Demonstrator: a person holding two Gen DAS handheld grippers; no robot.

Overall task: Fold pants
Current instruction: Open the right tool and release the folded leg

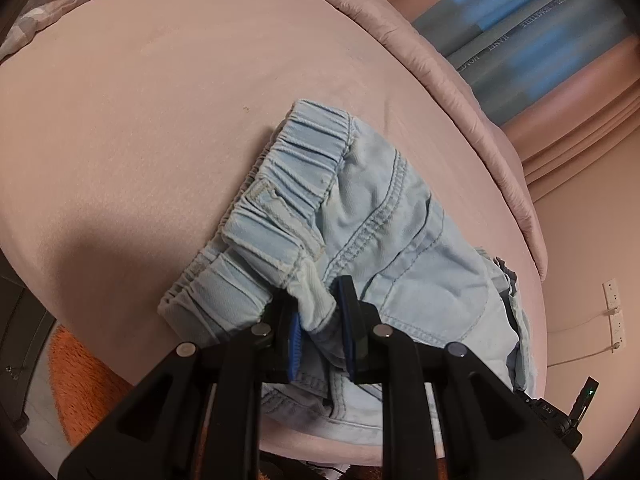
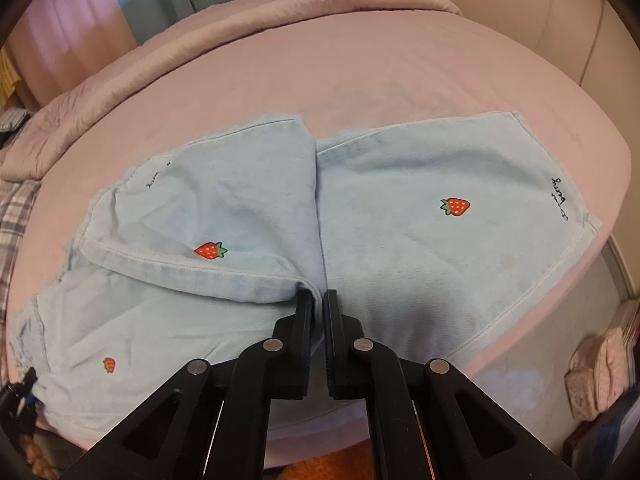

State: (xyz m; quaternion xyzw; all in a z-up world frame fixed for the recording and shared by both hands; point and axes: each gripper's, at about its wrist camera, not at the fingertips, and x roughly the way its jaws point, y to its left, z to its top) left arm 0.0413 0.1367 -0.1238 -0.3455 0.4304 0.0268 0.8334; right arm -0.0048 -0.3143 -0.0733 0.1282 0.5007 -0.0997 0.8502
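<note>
Light-blue strawberry-print pants [image 2: 400, 216] lie on a pink bed [image 1: 140, 120]. The left gripper [image 1: 320, 312] clamps their elastic waistband [image 1: 280, 200]; the right gripper [image 2: 318, 300] pinches a leg's hem edge.

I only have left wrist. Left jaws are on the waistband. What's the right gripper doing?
Observer: The right gripper is shut on the pants near the crotch, where the two legs meet.
Operator: Legs flat?
Observer: One leg lies flat on the bed; the other leg is folded back over itself.
Operator: Any print on them?
Observer: Yes, small red strawberries and dark script near the hems.
</note>
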